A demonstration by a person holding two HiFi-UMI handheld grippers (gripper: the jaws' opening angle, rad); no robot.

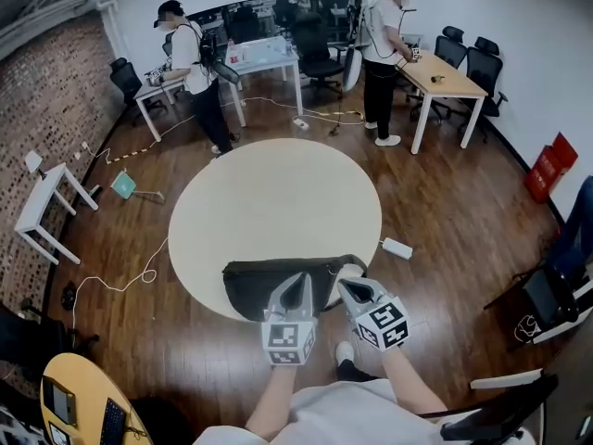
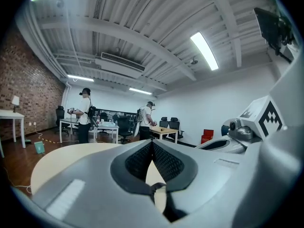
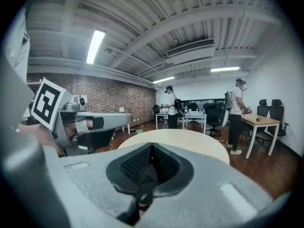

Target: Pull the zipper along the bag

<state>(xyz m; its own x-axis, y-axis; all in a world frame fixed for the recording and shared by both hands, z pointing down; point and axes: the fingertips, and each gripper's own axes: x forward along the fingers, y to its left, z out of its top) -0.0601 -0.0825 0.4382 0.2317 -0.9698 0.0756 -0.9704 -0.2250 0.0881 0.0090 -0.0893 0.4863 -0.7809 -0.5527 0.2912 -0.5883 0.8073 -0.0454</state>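
A black bag (image 1: 248,286) lies flat at the near edge of the round beige table (image 1: 278,202). My left gripper (image 1: 298,282) points over the bag's middle, and its pads (image 2: 142,158) meet, shut. My right gripper (image 1: 346,284) sits close beside it at the bag's right end near the strap, shut too. Both gripper views look level across the tabletop. A dark strip shows in the slit under each pair of pads (image 3: 142,163); I cannot tell whether it is a held part of the bag. The zipper pull is not visible.
Two people stand at desks (image 1: 445,82) far behind the table. A white box (image 1: 397,247) and cables lie on the wood floor at the right. A white side table (image 1: 42,207) stands left, a yellow table (image 1: 83,397) at bottom left.
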